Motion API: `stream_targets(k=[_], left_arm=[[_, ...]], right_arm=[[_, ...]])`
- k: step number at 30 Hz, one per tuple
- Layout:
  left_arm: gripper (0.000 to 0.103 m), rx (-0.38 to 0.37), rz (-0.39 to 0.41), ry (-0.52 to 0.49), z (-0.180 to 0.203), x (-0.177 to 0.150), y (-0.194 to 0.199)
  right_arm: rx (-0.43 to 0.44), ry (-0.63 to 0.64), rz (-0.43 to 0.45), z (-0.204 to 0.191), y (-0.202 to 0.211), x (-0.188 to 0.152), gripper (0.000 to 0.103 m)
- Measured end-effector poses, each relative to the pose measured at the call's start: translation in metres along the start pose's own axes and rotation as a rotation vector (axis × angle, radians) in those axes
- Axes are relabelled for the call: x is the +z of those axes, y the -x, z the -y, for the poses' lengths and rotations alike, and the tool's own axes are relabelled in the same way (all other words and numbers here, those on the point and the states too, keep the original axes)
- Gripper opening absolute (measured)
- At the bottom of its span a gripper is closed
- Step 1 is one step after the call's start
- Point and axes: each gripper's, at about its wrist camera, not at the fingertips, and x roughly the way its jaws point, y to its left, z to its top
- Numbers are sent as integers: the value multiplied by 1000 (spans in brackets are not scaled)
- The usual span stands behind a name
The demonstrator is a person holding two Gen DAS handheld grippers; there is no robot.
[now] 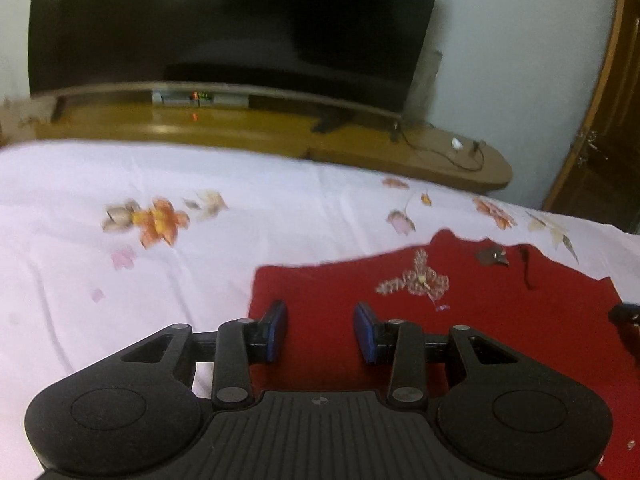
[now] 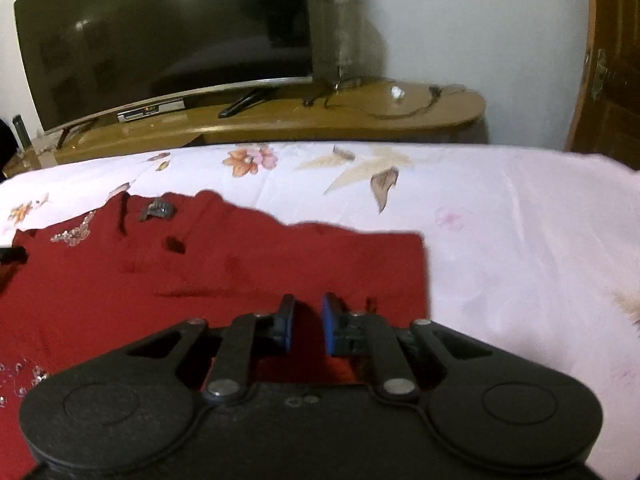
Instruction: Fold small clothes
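1. White floral bedsheet (image 1: 120, 184) in front of a dark television (image 1: 232, 20) carries the red embroidered small garment (image 1: 500, 320), lying flat.
2. Left gripper (image 1: 321, 330) hovers part-open and empty over the garment's left edge; right gripper (image 2: 308, 326) hovers narrowly open and empty near the right edge.
3. Pinch matching corners and lift evenly, probably.

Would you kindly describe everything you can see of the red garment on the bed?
The red garment is deep red cloth lying mostly flat on the floral white bedsheet. It bears a beaded flower motif, more beads near one edge, a small dark metallic ornament and a thin dark strand. Its far edge is uneven, its side edges straight. Both grippers hang above it, jaws apart, gripping nothing.
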Motion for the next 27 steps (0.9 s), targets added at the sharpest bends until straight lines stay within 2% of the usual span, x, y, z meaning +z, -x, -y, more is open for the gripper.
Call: stream_targets(k=[1,2,3,4,5,6,10,12,14,15,17,19,20,21,22,23,24,26,27], left_arm=[[41,8,-14,-15,1,-2,-2],[42,27,-50,-30,1,-3,-9],[42,33,-47,-43,0,-3,-13],[43,38,-43,-50,0,-2,-15],[43,41,-51,-50,1,0,-15],[43,40,-54,-40,-1,1,-16],[43,61,-57,-40,-1,3,-12],[43,104,-8,-60,11,6,6],[49,75,47,-86,28,3,19],[56,62,62,-113,40,0,22],[60,39,68,-181,69,-10,19],[62,22,34,-237,90,-19,9],[64,37,12,-279,98,-27,3],[67,56,1,-311,100,-32,-1],[77,67,20,-319,99,-37,0],[83,83,20,-297,91,-38,0],[90,82,6,-240,78,-37,1],[90,83,-2,-135,47,-35,6],[90,81,-2,-129,40,-35,8]], right_arm=[[-4,13,34,-4,7,-1,26],[6,20,53,-5,12,-2,27],[18,31,63,-8,13,-3,27],[8,47,40,-8,6,-5,25],[-26,61,-25,-7,-9,-9,25],[-15,55,3,-1,-9,-11,25],[1,21,-8,5,-6,-8,25],[-4,15,5,2,5,-5,26],[30,31,77,-2,24,-3,33],[55,39,100,-8,30,-3,35],[106,65,85,-23,28,-2,34],[135,130,60,-41,24,-9,33],[136,180,44,-49,20,-14,34],[115,237,30,-55,15,-22,35],[89,266,17,-55,12,-27,38],[78,272,34,-49,12,-33,45],[66,251,39,-39,12,-34,47],[46,205,33,-19,14,-31,47],[33,199,32,-9,16,-31,47]])
